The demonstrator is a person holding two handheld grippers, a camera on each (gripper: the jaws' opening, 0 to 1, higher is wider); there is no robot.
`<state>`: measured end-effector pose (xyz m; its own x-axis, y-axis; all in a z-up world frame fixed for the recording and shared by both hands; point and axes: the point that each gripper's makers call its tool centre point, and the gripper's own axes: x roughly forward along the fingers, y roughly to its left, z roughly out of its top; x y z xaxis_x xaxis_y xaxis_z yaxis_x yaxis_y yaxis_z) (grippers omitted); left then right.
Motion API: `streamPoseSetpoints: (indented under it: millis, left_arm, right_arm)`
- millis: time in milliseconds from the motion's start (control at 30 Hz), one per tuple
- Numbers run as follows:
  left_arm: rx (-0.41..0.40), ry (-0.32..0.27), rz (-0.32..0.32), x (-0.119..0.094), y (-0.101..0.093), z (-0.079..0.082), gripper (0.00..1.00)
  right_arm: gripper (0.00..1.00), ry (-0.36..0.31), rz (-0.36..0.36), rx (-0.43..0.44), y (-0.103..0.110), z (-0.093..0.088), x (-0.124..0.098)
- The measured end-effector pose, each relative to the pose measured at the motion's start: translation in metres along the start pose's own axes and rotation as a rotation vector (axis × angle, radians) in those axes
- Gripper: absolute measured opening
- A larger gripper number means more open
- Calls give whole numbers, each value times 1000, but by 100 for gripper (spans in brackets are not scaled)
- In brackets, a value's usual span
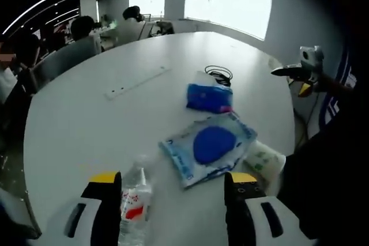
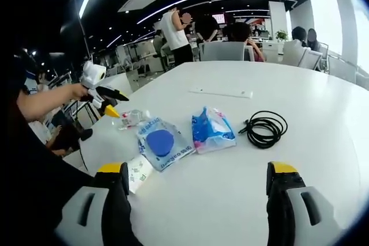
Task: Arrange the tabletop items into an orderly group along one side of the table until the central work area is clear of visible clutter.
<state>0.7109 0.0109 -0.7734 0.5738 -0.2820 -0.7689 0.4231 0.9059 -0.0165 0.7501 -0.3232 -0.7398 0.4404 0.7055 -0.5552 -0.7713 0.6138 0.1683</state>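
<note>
**Clear plastic bottle may roll if nudged**

Clear plastic is the nearest risk: the water bottle (image 1: 134, 200) lies on its side at 6 o'clock in the left gripper view, just inside the left jaw of the left gripper (image 1: 173, 191), whose jaws stand wide and empty. A glancing touch could send it rolling across the white table (image 1: 86, 119). At 5 o'clock the small white packet (image 1: 266, 158) lies near the table edge and could be pushed off. The blue-disc pouch (image 1: 209, 147), at centre, is slick and may slide instead of lifting. Beyond it at 1 o'clock lie the blue wipes pack (image 1: 209, 97) and the black cable (image 1: 219, 74), whose loops could snag a jaw. The right gripper (image 2: 196, 180) hovers wide, empty.
</note>
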Motion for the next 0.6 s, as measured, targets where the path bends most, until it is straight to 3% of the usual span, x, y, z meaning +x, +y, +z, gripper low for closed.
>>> streamPoseSetpoints:
  millis: [167, 333, 600]
  left_arm:
    - [43, 45, -18, 9, 7, 0, 67]
    - [27, 65, -44, 17, 16, 1, 66]
    - [51, 141, -71, 24, 25, -10, 62]
  right_arm:
    - [96, 5, -2, 3, 0, -2, -2]
    - [95, 12, -3, 0, 0, -4, -2]
    - [94, 9, -9, 2, -1, -4, -4]
